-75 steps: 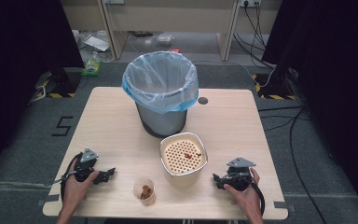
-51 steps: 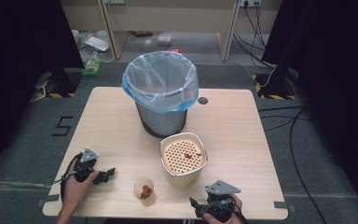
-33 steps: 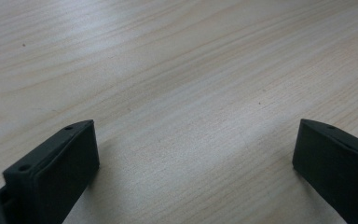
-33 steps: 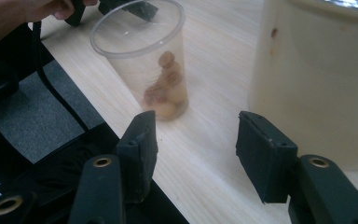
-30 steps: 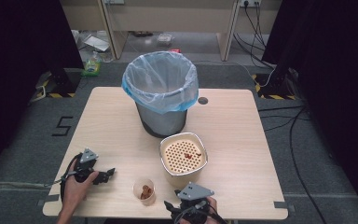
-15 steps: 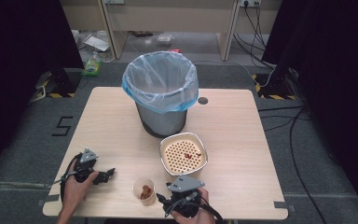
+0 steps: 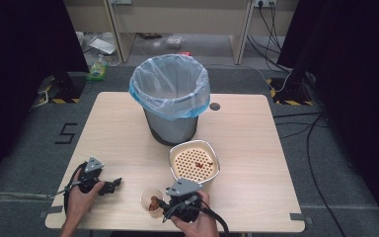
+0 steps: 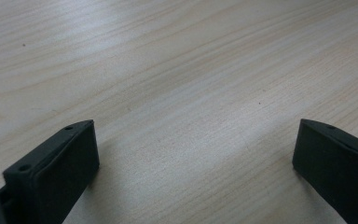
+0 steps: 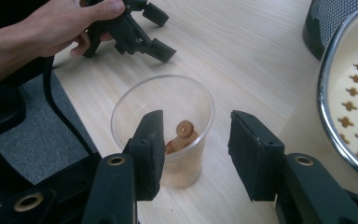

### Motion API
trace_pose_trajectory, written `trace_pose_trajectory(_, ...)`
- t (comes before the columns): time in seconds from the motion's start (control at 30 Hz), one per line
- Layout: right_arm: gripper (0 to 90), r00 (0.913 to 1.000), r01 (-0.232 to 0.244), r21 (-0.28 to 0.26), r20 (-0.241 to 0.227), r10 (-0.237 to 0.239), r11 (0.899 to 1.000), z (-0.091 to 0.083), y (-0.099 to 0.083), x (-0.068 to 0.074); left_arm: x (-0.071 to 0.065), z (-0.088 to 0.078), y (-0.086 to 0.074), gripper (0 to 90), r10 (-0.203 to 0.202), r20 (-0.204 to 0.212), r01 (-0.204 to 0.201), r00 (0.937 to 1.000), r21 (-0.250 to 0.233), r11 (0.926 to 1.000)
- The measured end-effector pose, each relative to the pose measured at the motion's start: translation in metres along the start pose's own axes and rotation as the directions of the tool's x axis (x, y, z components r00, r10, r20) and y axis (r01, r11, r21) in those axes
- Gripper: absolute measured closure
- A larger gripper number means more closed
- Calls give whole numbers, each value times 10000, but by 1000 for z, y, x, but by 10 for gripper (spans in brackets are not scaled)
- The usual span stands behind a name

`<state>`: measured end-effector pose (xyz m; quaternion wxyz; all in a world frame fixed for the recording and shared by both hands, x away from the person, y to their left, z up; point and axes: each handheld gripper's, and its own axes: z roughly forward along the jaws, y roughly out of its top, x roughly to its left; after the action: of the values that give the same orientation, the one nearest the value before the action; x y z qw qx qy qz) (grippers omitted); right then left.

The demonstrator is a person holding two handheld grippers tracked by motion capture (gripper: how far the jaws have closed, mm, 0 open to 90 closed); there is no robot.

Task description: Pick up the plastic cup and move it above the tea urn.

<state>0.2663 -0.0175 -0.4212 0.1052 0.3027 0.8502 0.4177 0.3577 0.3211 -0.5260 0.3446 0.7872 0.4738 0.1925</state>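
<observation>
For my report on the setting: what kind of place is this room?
Probably a lab or workshop rather than a home: a bare wooden table stands on grey carpet, with black curtains at both sides, loose cables on the floor, and yellow-black hazard tape.

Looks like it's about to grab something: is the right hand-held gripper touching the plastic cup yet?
Cannot tell. In the right gripper view the right hand-held gripper straddles the plastic cup, but its near jaws hide any contact or gap.
</observation>
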Motion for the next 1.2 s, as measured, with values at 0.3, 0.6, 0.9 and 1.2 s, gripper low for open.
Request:
trace_pose_trajectory(0.3,562,9997,204,398,94,-208,9990,21,4,0,0,0,0,0,48,40,-48,10000,2,10000)
trace_pose_trajectory(0.6,586,9998,183,870,-3,-184,9960,33,-3,-2,0,0,0,0,53,39,-53,10000,5,10000)
trace_pose_trajectory(0.9,699,9992,289,1255,-325,-250,9917,35,-19,-4,0,0,0,0,50,40,-50,10000,5,10000)
trace_pose_trajectory(1.2,882,9956,322,894,-902,-241,9955,22,-37,-13,0,0,0,0,50,41,-50,10000,7,10000)
